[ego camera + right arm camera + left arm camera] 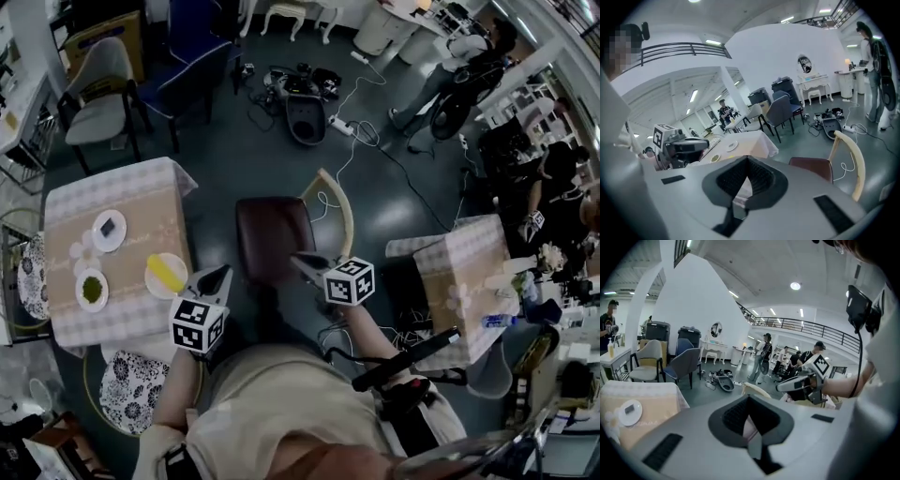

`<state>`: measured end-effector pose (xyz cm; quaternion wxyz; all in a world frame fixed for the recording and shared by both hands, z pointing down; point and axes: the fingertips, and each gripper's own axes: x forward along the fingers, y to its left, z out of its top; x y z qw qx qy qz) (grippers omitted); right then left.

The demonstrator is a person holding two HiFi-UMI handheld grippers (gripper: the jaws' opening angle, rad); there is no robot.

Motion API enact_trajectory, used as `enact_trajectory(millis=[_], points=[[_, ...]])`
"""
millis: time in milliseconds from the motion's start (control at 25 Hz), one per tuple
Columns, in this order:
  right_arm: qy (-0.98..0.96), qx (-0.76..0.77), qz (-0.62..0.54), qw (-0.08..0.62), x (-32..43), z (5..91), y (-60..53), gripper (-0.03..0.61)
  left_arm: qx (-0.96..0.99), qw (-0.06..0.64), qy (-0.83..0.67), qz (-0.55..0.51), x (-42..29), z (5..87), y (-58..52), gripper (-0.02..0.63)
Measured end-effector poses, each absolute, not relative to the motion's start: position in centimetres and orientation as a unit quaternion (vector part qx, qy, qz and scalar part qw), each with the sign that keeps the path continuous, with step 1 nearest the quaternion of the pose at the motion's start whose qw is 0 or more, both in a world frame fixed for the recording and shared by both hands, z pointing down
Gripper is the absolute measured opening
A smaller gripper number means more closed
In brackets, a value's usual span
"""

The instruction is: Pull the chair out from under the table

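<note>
**Head view.**
- Left gripper: jaws together, nothing held.
- Right gripper: jaws together, nothing held.
- Chair: dark red seat, cream curved back. It stands on open floor just ahead of the right gripper and ahead-right of the left gripper, clear of both tables.
- Table: checked cloth, left of the left gripper. It carries:
  - first white plate, holding a dark square item;
  - second white plate, holding green contents;
  - yellow dish, just beside the left gripper's tips, contents not readable.
- Second table: right of the right gripper.

**Left gripper view.**
- Jaws meet, with nothing between them.
- The chair's cream back shows just past the tips.
- The first white plate lies ahead-left.
- The right gripper is ahead-right.

**Right gripper view.**
- Jaws meet, with nothing between them.
- The chair is ahead-right.
- The table with its plates is ahead-left.
</note>
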<state>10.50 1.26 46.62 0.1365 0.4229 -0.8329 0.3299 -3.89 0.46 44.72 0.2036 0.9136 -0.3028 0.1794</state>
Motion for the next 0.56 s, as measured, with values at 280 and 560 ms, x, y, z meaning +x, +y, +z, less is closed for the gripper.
enact_trajectory(millis=[280,560], points=[[-0.860,0.398,0.286,0.144,6.8,43.2,6.1,0.011,0.937,0.187,-0.254,0.151,-2.1,43.1,2.0,0.006],[-0.866,0.415,0.242,0.138,9.5,41.2,5.8,0.011,0.946,0.167,-0.243,0.133,1.0,41.9,0.8,0.006]])
